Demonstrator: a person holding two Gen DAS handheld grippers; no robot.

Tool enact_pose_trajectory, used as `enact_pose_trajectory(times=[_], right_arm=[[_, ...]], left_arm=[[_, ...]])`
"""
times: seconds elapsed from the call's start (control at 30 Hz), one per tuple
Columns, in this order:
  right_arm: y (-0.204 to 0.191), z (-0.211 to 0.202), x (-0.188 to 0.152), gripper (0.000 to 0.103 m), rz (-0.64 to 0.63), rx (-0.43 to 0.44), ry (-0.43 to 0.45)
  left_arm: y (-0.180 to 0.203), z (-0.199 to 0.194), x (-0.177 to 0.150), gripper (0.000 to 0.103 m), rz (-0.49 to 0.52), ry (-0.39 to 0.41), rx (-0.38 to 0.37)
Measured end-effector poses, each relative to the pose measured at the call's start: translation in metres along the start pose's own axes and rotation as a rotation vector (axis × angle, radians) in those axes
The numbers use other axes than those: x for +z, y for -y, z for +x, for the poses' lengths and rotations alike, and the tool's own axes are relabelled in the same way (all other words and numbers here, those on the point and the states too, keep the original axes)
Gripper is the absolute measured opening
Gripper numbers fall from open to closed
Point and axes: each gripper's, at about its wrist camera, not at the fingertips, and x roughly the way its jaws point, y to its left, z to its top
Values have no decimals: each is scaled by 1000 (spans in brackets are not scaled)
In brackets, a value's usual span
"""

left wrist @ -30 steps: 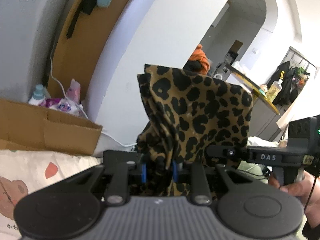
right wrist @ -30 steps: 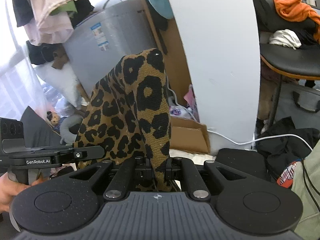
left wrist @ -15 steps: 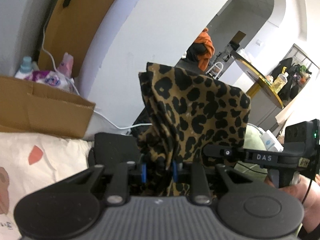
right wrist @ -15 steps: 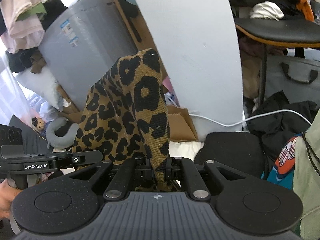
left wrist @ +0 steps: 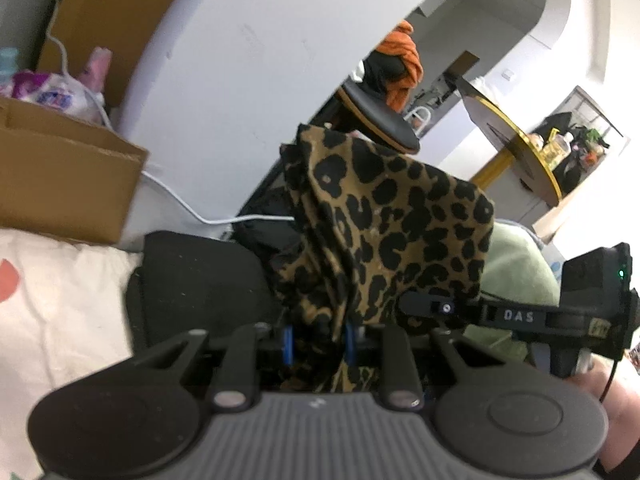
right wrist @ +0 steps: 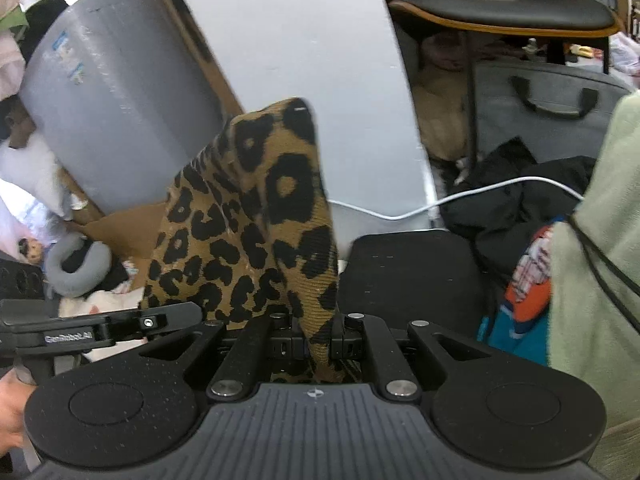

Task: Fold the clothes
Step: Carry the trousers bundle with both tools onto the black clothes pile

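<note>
In the left wrist view the picture is blurred at its edges, and the fingertips of the left gripper (left wrist: 318, 342) are buried under bunched leopard-print cloth (left wrist: 384, 232), so only their blue-edged pads show; the jaws are pinched tight on a gathered fold of it. The cloth stands up from the fingers in a crumpled peak and spreads toward the right gripper (left wrist: 448, 308), whose arm marked "DAS" crosses in front of its lower right corner. Below lie a black cushion (left wrist: 192, 276), a pale printed sheet (left wrist: 60, 304), a cardboard box (left wrist: 68, 184), a white cable (left wrist: 192, 212) and a white wall (left wrist: 248, 60). In the right wrist view the right gripper (right wrist: 318, 338) is likewise clamped on a narrow pleat of the leopard-print cloth (right wrist: 256, 224), which rises between the fingers and hides their tips; its lower edge drops out of sight behind the gripper body. The left gripper (right wrist: 148, 322) reaches in at the cloth's lower left. Behind are a grey cylinder (right wrist: 116, 96), a chair seat (right wrist: 504, 16) and a grey bag (right wrist: 548, 120).
</note>
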Motion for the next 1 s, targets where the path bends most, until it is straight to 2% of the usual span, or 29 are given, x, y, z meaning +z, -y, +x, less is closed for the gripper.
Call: enact_pose_trajectory(times=[0.33, 0.67, 1.0], right_arm=[[34, 43, -9, 5, 33, -52, -38], [55, 116, -3, 5, 16, -85, -70], [80, 188, 11, 6, 21, -86, -102]], left_arm=[[-37, 38, -18, 24, -91, -21, -36], [-93, 90, -1, 24, -124, -51, -44], [-140, 138, 9, 24, -158, -79, -15]])
